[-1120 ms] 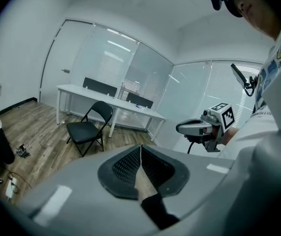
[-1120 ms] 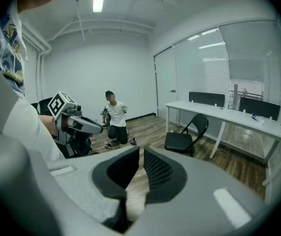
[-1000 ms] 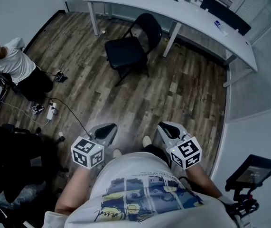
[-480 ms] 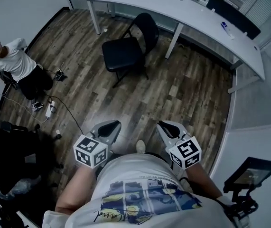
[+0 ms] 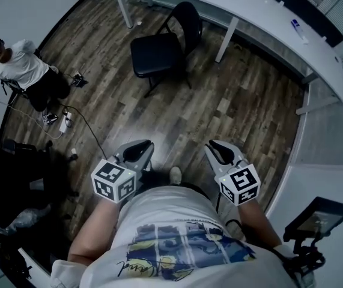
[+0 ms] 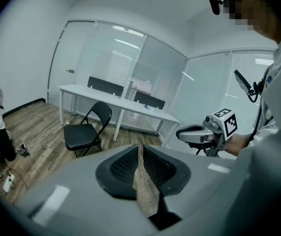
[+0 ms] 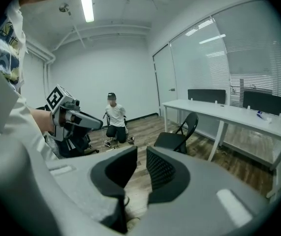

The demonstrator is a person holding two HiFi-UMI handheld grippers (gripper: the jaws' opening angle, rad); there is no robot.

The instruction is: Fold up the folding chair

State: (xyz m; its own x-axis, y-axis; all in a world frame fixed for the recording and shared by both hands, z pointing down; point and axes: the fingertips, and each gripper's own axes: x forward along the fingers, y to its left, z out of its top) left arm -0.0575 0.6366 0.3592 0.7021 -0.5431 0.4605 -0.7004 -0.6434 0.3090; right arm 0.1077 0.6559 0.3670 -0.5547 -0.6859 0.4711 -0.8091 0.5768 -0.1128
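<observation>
The folding chair (image 5: 159, 56) stands open and untouched on all its legs, well apart from both tools. The left hand-held gripper (image 5: 140, 151), held low in front of the wearer's white printed shirt (image 5: 177, 245), has its jaws all but together, tips meeting, with nothing between them. Beside it, the right hand-held gripper (image 5: 220, 151) has just been opening its jaws, which now stand a clear gap apart and empty. Both point across the wood-plank floor (image 5: 231, 113) toward the chair. Its black seat is down and its backrest is turned to a long white bench (image 5: 267, 14) just behind. At the head view's left, by the wall, a person in a white shirt and dark cap (image 5: 24, 71) is low on the floor beside loose cables (image 5: 81, 131).
</observation>
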